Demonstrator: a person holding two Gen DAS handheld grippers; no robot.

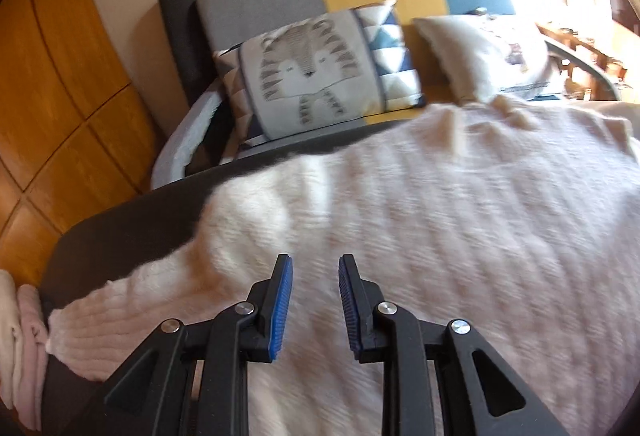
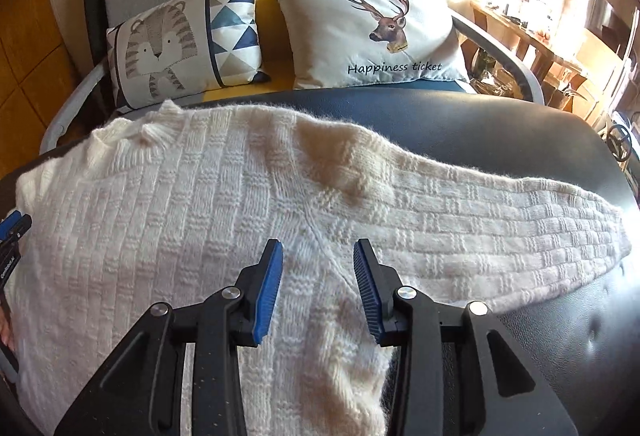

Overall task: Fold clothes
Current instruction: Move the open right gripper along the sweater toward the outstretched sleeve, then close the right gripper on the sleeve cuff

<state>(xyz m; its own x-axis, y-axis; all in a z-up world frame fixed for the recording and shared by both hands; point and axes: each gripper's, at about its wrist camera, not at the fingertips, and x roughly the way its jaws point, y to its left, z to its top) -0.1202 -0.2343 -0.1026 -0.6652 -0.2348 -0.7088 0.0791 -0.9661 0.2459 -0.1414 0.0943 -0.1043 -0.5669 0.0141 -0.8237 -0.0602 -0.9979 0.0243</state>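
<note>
A white cable-knit sweater [image 1: 440, 204] [image 2: 192, 196] lies spread flat on a dark table [image 1: 132, 220] [image 2: 500, 132]. Its collar points toward the sofa. One sleeve [image 2: 500, 236] stretches out to the right, the other sleeve [image 1: 120, 308] runs toward the table's left edge. My left gripper [image 1: 316, 264] hovers open over the sweater's body near that left sleeve, nothing between its blue pads. Above the seam where the right sleeve joins the body, my right gripper [image 2: 318, 248] is open and holds nothing. A bit of the left gripper [image 2: 12, 224] shows at the edge of the right wrist view.
A sofa behind the table holds a tiger cushion [image 1: 312, 72] [image 2: 168, 48] and a deer cushion [image 2: 380, 36] [image 1: 488, 52]. Folded pale pink clothes [image 1: 20, 336] sit at the table's left end. A wooden shelf [image 2: 560, 48] stands at the right, and wooden floor [image 1: 60, 76] lies to the left.
</note>
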